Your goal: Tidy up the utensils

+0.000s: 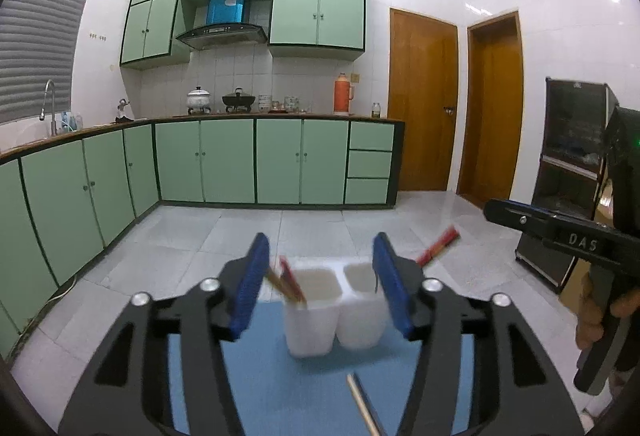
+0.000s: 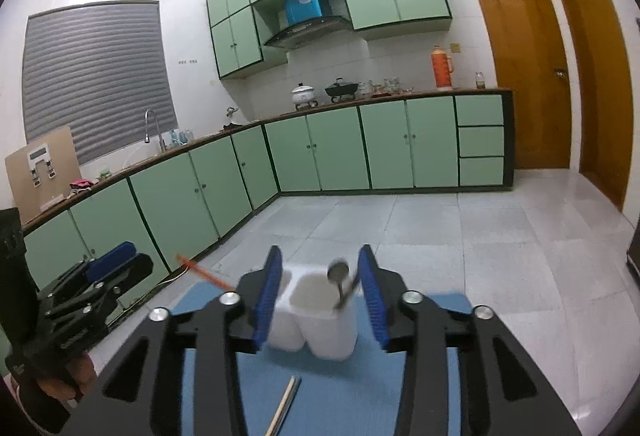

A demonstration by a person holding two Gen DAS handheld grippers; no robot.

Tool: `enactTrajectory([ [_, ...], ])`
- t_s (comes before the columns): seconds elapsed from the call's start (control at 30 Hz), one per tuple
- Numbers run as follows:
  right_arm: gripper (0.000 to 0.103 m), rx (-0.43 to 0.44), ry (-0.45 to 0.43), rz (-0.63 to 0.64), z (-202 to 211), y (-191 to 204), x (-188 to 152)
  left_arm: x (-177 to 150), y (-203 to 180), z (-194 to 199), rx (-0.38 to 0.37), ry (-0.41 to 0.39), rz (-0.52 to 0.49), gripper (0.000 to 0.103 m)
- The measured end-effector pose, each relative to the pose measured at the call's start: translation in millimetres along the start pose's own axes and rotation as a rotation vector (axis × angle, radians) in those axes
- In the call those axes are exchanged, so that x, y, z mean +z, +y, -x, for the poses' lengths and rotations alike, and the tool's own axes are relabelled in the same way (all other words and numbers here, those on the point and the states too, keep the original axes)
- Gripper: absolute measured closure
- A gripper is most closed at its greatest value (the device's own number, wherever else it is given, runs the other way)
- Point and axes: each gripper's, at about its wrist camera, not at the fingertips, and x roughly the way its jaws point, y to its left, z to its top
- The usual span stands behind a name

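Observation:
A white two-compartment holder point(image 1: 334, 310) stands on a blue mat point(image 1: 280, 388). Red-and-tan chopsticks point(image 1: 290, 282) lean in its left cup; their red ends point(image 1: 438, 244) stick out past the right finger. A pale chopstick point(image 1: 362, 404) lies on the mat in front. My left gripper point(image 1: 320, 282) is open and empty, just short of the holder. In the right wrist view the holder point(image 2: 316, 320) has a metal spoon point(image 2: 340, 282) in its right cup, and a chopstick point(image 2: 284, 406) lies on the mat. My right gripper point(image 2: 320, 294) is open and empty around the holder.
Green kitchen cabinets point(image 1: 224, 160) line the far walls across a tiled floor point(image 1: 320, 228). Wooden doors point(image 1: 424, 104) stand at the right. A black cabinet point(image 1: 572, 172) is near the right gripper's body point(image 1: 580, 236). The left gripper point(image 2: 80, 296) shows at the left.

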Motion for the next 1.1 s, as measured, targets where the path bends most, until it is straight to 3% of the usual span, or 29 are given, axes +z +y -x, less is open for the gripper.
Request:
enactTrajectory([
  [0.07, 0.052, -0.021, 0.019, -0.017, 12.2, -0.7, -23.9, -17.7, -2.6, 12.1, 0.001, 0.03, 0.004, 0.045],
  [0.2, 0.051, -0.044, 0.105, -0.046, 18.8, -2.5, -69.5, -54.1, -4.7, 23.3, 0.006, 0.103, 0.02, 0.04],
  [0.47, 0.051, -0.069, 0.288, -0.131, 17.3, -13.2, -149.6, -128.6, -6.6, -0.1, -0.056, 0.411, 0.056, 0.04],
  [0.7, 0.051, -0.096, 0.309, -0.16, 33.3, -24.6, -166.6, -167.0, -12.7, -16.5, -0.071, 0.57, 0.077, 0.045],
  [0.93, 0.051, -0.095, 0.304, -0.163, 37.2, -25.8, -166.0, -180.0, -20.7, -27.8, -0.058, 0.639, 0.044, 0.052],
  [1.1, 0.051, -0.089, 0.305, -0.156, 34.7, -23.1, -165.4, -183.5, -26.0, -27.4, -0.051, 0.642, 0.042, 0.051],
])
